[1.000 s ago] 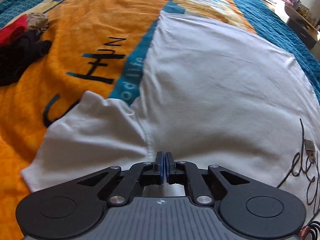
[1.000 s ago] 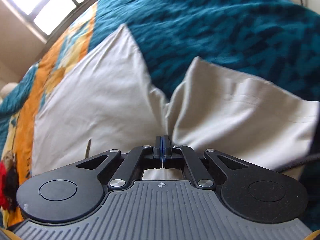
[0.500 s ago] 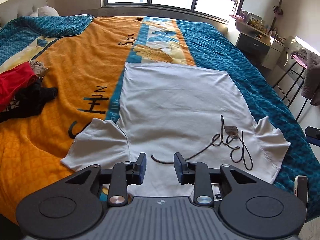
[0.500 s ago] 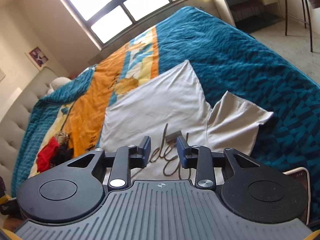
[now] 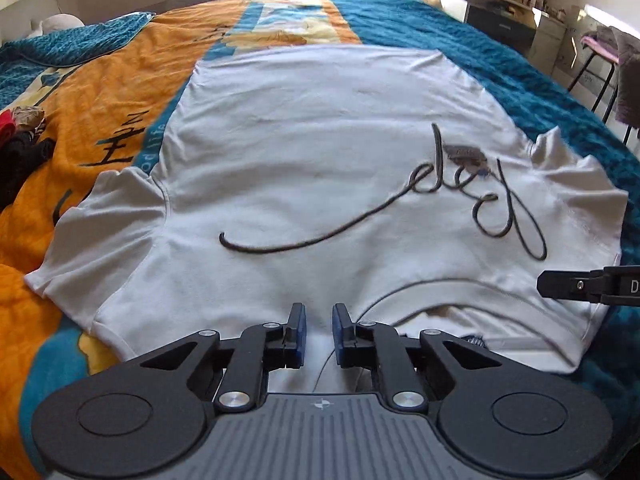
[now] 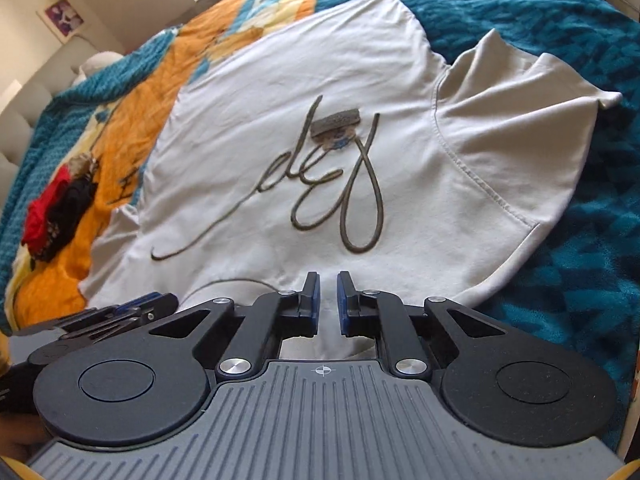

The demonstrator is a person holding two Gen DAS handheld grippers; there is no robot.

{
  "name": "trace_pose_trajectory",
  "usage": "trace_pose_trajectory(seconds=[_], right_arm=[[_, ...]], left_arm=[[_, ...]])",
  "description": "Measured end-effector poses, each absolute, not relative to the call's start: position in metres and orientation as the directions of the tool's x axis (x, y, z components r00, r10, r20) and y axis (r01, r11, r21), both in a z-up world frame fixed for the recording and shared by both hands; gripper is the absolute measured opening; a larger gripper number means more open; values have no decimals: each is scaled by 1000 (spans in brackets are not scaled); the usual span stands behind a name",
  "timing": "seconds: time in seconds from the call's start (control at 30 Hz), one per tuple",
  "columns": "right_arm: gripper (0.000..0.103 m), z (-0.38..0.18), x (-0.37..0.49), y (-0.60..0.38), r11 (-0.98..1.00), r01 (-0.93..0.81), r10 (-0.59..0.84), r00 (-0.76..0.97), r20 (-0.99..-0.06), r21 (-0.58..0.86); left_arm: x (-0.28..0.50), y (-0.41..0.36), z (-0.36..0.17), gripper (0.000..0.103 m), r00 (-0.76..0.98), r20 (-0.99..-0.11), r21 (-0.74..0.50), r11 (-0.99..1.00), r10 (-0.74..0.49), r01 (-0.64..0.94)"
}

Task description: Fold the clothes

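While the white T-shirt (image 5: 320,152) lay spread flat, front up, on the bed (image 5: 120,80), collar end nearest, both sleeves out, the left gripper (image 5: 319,334) and right gripper (image 6: 328,304) hovered at the shoulder line either side of the collar, jaws slightly parted, holding nothing. Whether the pads touched cloth was hard to tell. A clean fold probably wanted matched pinches through both layers, lifted together so the hem stayed square.
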State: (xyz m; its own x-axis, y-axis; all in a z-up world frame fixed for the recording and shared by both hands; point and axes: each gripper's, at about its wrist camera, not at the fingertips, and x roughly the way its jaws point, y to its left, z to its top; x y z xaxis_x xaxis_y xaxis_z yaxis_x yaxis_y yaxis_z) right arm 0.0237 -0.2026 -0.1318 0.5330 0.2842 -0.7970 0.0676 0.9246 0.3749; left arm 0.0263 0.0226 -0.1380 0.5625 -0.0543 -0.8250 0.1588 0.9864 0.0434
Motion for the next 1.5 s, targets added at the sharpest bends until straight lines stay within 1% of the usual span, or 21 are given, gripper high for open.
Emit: trace_pose_trajectory(seconds=[0.03, 0.1, 0.2, 0.27, 0.3, 0.33, 0.37, 0.4, 0.43, 0.47, 0.6, 0.73, 0.87, 0.97, 1.03, 1.1, 1.17, 1.2, 1.3, 1.4, 1.5], right_arm=[[9, -137, 23, -199, 934, 66, 269, 518, -812, 351], [8, -139, 13, -198, 944, 52, 258, 498, -828, 325], [7, -128, -4, -209, 940, 42, 275, 488, -828, 337], [15, -119, -8, -221, 923, 60, 305, 493, -815, 381], [19, -113, -9, -230, 908, 71, 324, 508, -798, 414], [28, -106, -9, -238, 893, 83, 335, 534, -776, 442], [36, -99, -7, -249, 877, 102, 335, 569, -751, 469], [50, -91, -6, -261, 862, 134, 319, 609, -726, 490], [53, -84, -3, -276, 843, 174, 291, 649, -703, 510], [53, -81, 1, -288, 824, 215, 264, 673, -691, 524], [53, -78, 19, -347, 712, 388, 151, 729, -668, 585], [43, -92, 39, -396, 607, 526, 65, 714, -697, 595], [42, -117, 59, -423, 543, 621, 34, 657, -753, 566], [40, -134, 67, -431, 503, 637, 58, 650, -758, 584], [33, -142, 70, -435, 474, 636, 75, 659, -748, 608], [30, -149, 74, -438, 447, 636, 96, 665, -741, 629], [17, -155, 78, -440, 431, 641, 109, 662, -742, 635], [4, -155, 78, -439, 437, 637, 102, 667, -738, 635], [2, -147, 77, -431, 491, 615, 38, 692, -721, 616], [2, -126, 78, -408, 609, 558, -32, 727, -686, 563], [2, -94, 82, -365, 771, 420, -45, 786, -616, 479]], left_arm=[[20, 23, -137, 12, 562, -826, 69, 983, -40, 172], [8, 27, -132, 12, 560, -828, 95, 978, -26, 186], [-1, 32, -117, 14, 561, -827, 81, 980, -37, 184], [-2, 26, -104, 17, 580, -812, 57, 980, -67, 193], [-1, 23, -98, 27, 590, -803, 45, 979, -82, 198], [1, 18, -93, 31, 600, -794, 35, 978, -98, 206], [3, 13, -88, 40, 610, -784, 25, 977, -113, 214], [6, 8, -84, 44, 620, -774, 16, 975, -129, 222], [8, 6, -83, 45, 621, -773, 12, 975, -131, 221], [11, 5, -83, 46, 620, -773, 10, 976, -131, 218], [21, -1, -84, 47, 617, -776, 0, 979, -130, 205], [29, -6, -86, 47, 613, -780, -5, 981, -125, 194], [32, -3, -91, 46, 599, -791, -16, 983, -126, 186], [33, -1, -93, 46, 593, -796, -22, 984, -125, 177], [33, 0, -94, 46, 591, -797, -26, 985, -123, 170], [34, 2, -95, 46, 590, -798, -34, 986, -126, 164], [32, 4, -94, 46, 593, -795, -43, 986, -130, 159], [31, 6, -93, 46, 594, -793, -48, 987, -132, 155], [27, 11, -92, 46, 602, -788, -51, 988, -129, 145], [23, 18, -91, 46, 608, -784, -63, 990, -129, 129], [19, 28, -90, 46, 614, -778, -80, 991, -131, 110]])
